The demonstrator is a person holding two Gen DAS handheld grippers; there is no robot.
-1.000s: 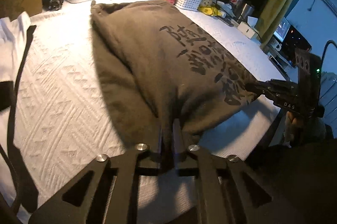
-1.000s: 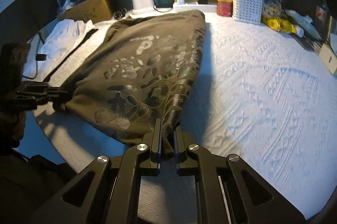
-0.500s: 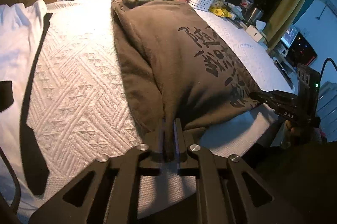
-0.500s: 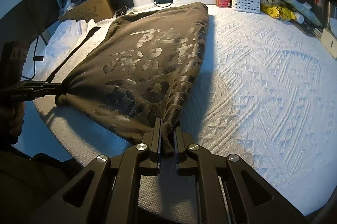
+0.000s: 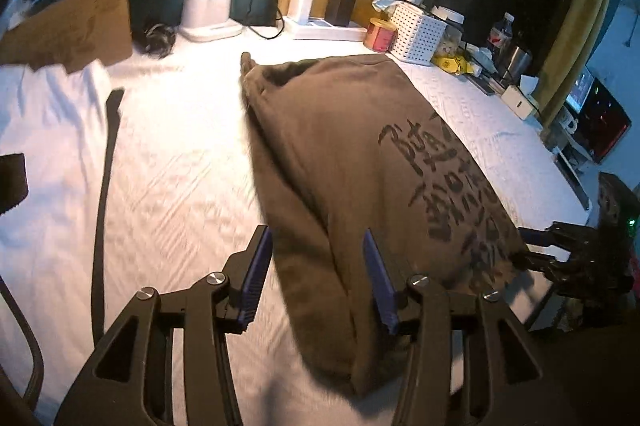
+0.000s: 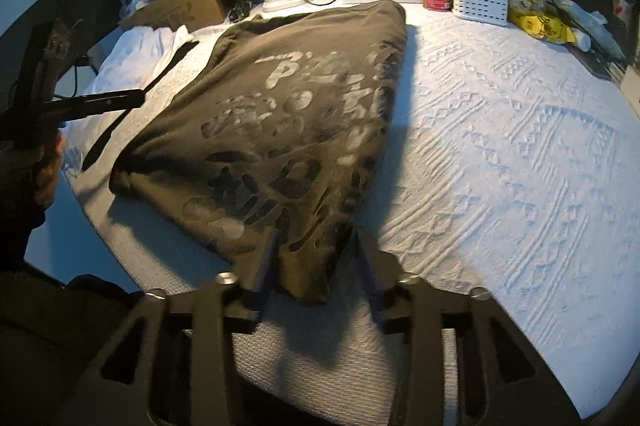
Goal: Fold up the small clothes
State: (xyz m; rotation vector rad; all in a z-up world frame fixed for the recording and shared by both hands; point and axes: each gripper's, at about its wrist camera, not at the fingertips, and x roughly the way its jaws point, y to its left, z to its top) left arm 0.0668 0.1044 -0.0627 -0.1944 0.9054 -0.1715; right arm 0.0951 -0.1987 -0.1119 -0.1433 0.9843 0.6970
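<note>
On the white textured bedspread (image 6: pixel 500 146), near its front edge, the folded brown printed garment (image 5: pixel 360 162) lies flat. At its left front corner the left gripper (image 5: pixel 318 278) has just been opening; its jaws stand apart and grip nothing. At the right front corner the right gripper (image 6: pixel 316 258) has likewise opened, fabric between unpressed pads. Bare bedspread extends right of the garment.

White basket (image 5: pixel 418 33), red tin (image 5: pixel 379 34), cardboard box (image 5: pixel 68 26)
</note>
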